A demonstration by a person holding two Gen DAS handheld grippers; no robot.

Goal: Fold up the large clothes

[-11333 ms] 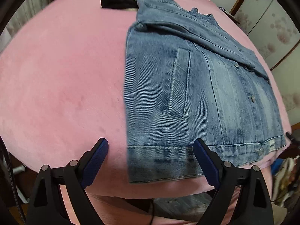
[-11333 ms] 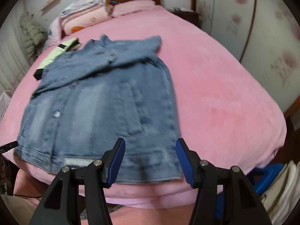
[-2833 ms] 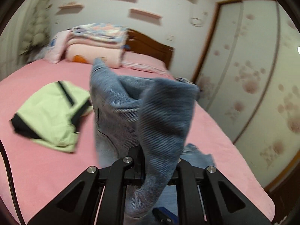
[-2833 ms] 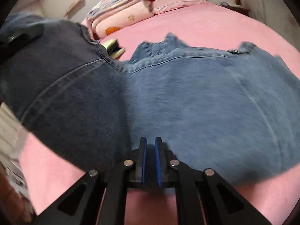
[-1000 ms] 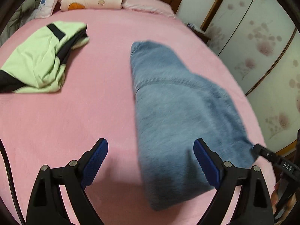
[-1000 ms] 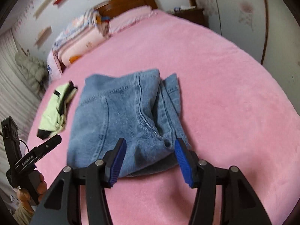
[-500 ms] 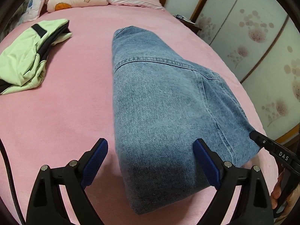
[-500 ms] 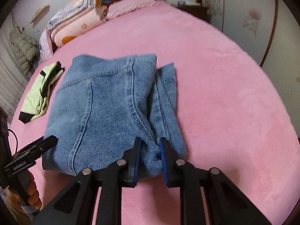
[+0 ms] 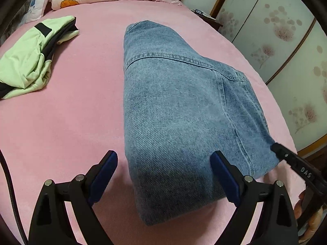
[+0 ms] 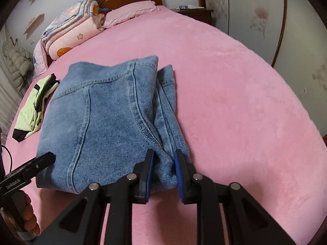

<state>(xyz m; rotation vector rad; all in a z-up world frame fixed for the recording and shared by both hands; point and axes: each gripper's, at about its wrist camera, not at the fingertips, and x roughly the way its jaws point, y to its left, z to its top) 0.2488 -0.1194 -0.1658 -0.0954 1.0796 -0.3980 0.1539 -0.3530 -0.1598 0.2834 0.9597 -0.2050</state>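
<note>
Left wrist view: folded jacket (image 9: 184, 106) on pink bed (image 9: 71, 112), left gripper (image 9: 163, 175) released.
Item 1, jacket: blue denim, folded into a thick bundle, lying mid-bed; in the right wrist view it runs from centre toward 10 o'clock, seams uppermost, loose layered edges along its 3 o'clock side. Item 2, left gripper: blue pads spread wide, straddling the jacket's near corner, not clamping it. Item 3, right gripper (image 10: 163, 175): pads drawn close on the jacket's near layered edge at 6 o'clock, denim pinched between them. Item 4, green garment (image 9: 30, 57): crumpled, black trim, at 10 o'clock, well apart from the jacket. Item 5, stacked quilts (image 10: 69, 34) and pillow (image 10: 130, 13) at the headboard, 11 to 12 o'clock.
</note>
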